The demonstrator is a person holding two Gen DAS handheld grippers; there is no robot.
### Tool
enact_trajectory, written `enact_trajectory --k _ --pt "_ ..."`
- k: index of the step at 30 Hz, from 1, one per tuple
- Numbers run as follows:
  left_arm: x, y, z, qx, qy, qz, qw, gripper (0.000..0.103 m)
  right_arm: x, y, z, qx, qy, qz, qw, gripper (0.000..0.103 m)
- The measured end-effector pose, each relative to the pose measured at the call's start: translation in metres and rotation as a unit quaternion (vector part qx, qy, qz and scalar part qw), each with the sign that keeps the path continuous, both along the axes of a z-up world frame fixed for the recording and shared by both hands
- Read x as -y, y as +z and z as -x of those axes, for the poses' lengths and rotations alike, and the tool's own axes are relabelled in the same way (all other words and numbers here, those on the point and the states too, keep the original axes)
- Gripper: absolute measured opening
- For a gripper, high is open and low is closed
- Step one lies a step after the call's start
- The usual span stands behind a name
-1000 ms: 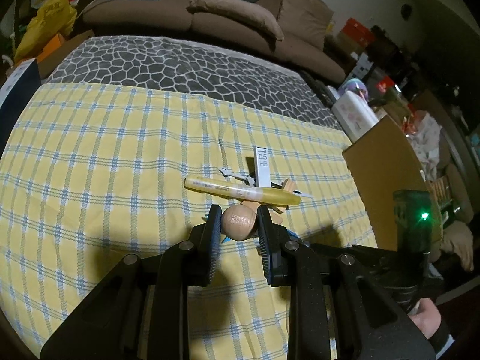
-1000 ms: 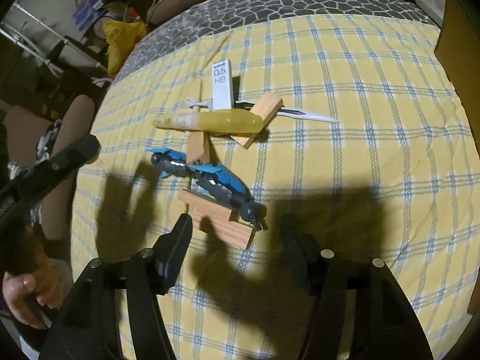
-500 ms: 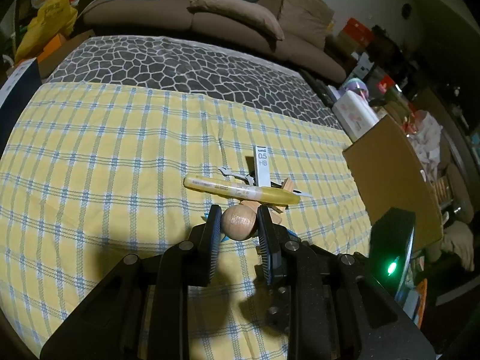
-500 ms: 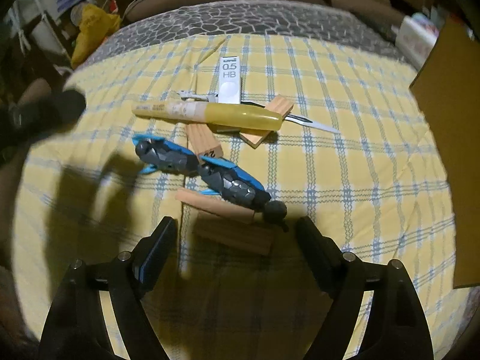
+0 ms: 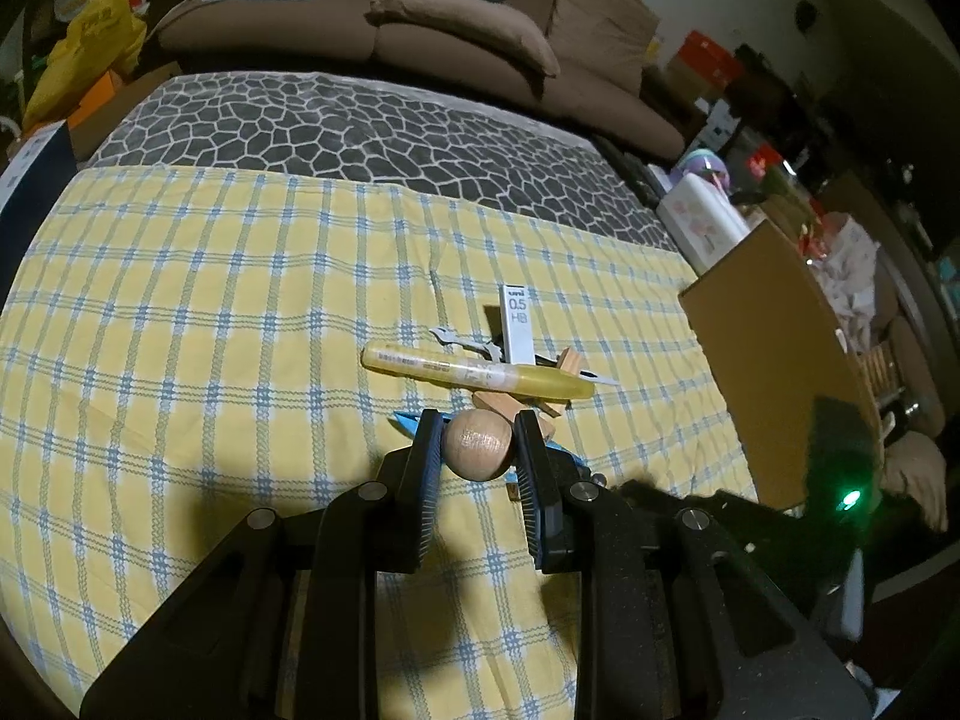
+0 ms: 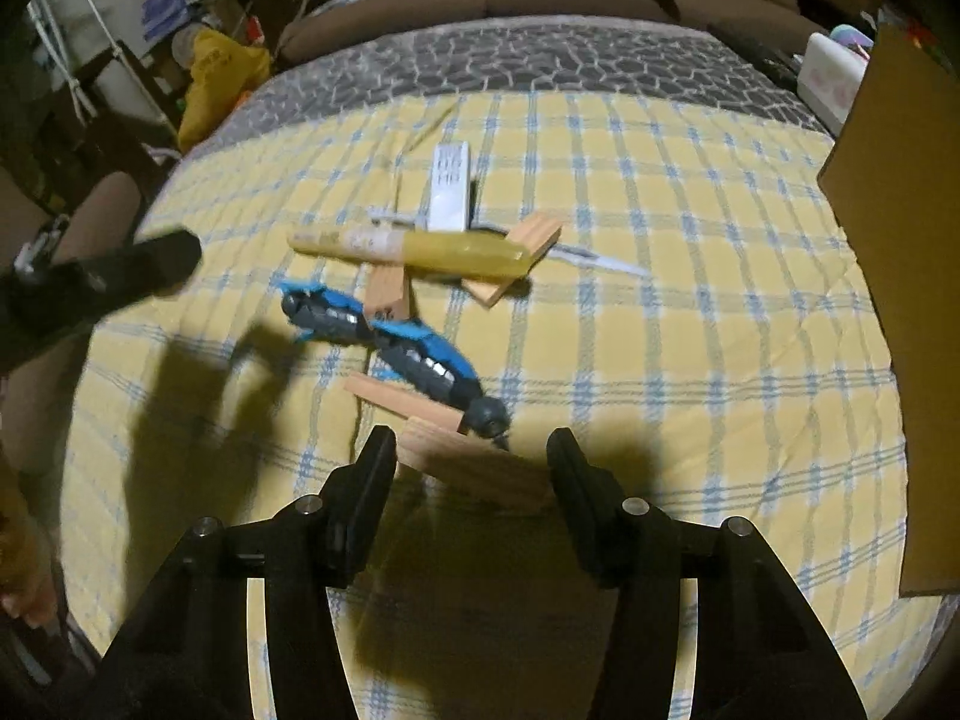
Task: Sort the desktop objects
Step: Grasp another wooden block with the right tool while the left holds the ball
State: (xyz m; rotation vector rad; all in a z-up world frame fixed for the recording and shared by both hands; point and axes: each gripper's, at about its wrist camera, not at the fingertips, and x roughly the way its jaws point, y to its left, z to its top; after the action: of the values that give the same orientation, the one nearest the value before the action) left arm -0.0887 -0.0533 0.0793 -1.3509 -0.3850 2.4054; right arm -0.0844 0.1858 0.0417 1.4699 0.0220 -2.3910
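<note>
My left gripper point(image 5: 477, 450) is shut on a pale wooden ball point(image 5: 478, 443), held just above the yellow checked cloth point(image 5: 210, 330). Behind it lies a pile: a yellow marker point(image 5: 474, 373), a grey 0.5 HB lead case point(image 5: 517, 324) and wooden blocks point(image 5: 522, 405). In the right wrist view my right gripper point(image 6: 473, 459) is closing its jaws on a wooden block point(image 6: 474, 468), whose ends meet both pads. Just beyond it lies a blue and black toy figure point(image 6: 384, 339), then the marker point(image 6: 414, 249) and the lead case point(image 6: 450, 195).
A tall cardboard box point(image 6: 900, 240) stands at the cloth's right edge. A thin wooden stick point(image 6: 396, 393) and a white blade-like piece point(image 6: 600, 261) lie in the pile. A brown sofa point(image 5: 420, 18) and clutter are beyond the grey patterned cover point(image 5: 330, 132).
The right gripper's jaws widened, then narrowed onto the ends of the near wooden block, and its view swung to the right. The left gripper and its ball stayed put.
</note>
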Motion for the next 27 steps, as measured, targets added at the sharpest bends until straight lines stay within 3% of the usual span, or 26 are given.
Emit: enact_trajectory --k 13,19,27 --pt "-0.023 0.002 -0.007 -0.014 -0.034 0.013 0.9993 0.022 -0.033 0.044 0.001 -0.064 -0.006 0.000 0.998 0.054" --pt "-0.044 0.005 -0.016 -0.015 -0.052 -0.004 0.9985 0.022 -0.053 0.080 0.004 -0.112 -0.015 -0.001 0.994 0.054" --pt "-0.085 0.019 -0.021 -0.016 -0.080 -0.022 0.9965 0.022 -0.089 0.095 0.007 -0.122 -0.048 0.014 0.991 0.054"
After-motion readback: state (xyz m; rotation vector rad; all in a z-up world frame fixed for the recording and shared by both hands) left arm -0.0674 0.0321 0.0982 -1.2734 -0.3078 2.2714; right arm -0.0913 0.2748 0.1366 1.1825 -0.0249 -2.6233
